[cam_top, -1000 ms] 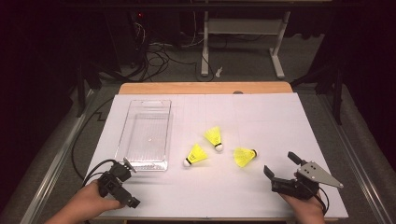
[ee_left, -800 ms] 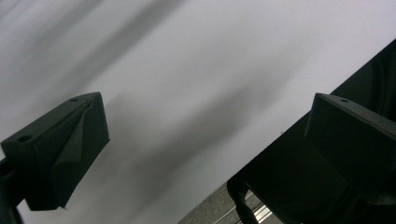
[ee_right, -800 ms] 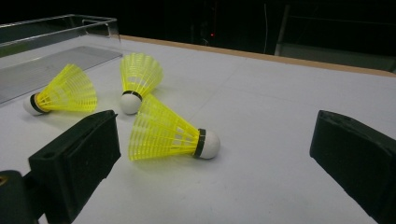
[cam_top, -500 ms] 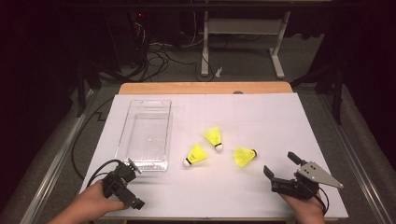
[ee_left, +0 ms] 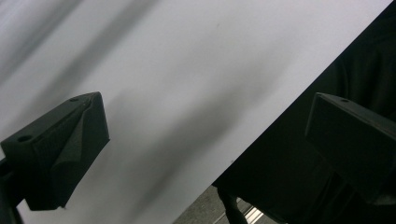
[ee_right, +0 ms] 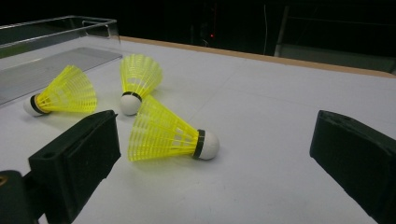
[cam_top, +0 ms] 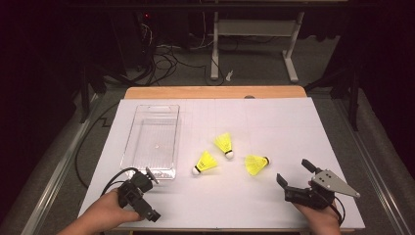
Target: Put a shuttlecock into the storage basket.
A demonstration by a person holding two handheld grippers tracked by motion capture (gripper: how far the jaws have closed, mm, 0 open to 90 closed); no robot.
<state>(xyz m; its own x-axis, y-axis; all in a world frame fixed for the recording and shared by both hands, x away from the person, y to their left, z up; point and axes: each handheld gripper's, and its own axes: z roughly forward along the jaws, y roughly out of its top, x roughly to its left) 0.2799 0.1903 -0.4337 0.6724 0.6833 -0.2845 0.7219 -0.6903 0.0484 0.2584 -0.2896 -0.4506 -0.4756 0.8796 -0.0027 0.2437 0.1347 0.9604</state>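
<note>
High view: three yellow shuttlecocks lying on their sides near the middle of the white table, toward the front edge. Nearest shuttlecock (cam_top: pixel 256 164) just ahead of the right gripper (cam_top: pixel 293 175), jaws spread wide and holding nothing, resting near the front right corner. Middle shuttlecock (cam_top: pixel 224 144) and left shuttlecock (cam_top: pixel 205 163) close by, apart from each other. Clear plastic tray (cam_top: pixel 133 142) on the left half of the table, nothing inside it. Left gripper (cam_top: pixel 142 193) near the front left corner, tilted down toward the front edge, just short of the tray's near rim.

Left gripper view: jaws released and wide apart, bare white table (ee_left: pixel 187 84) between them, front edge running diagonally.

Right gripper view: nearest shuttlecock (ee_right: pixel 163 133) between the parted jaws, cork pointing right. Best approach, probably: straight forward and low, closing gently across the feathered skirt near the cork, avoiding a nudge against the middle shuttlecock (ee_right: pixel 137 81) just behind. Tray (ee_right: pixel 56 32) beyond, at upper left, empty.
</note>
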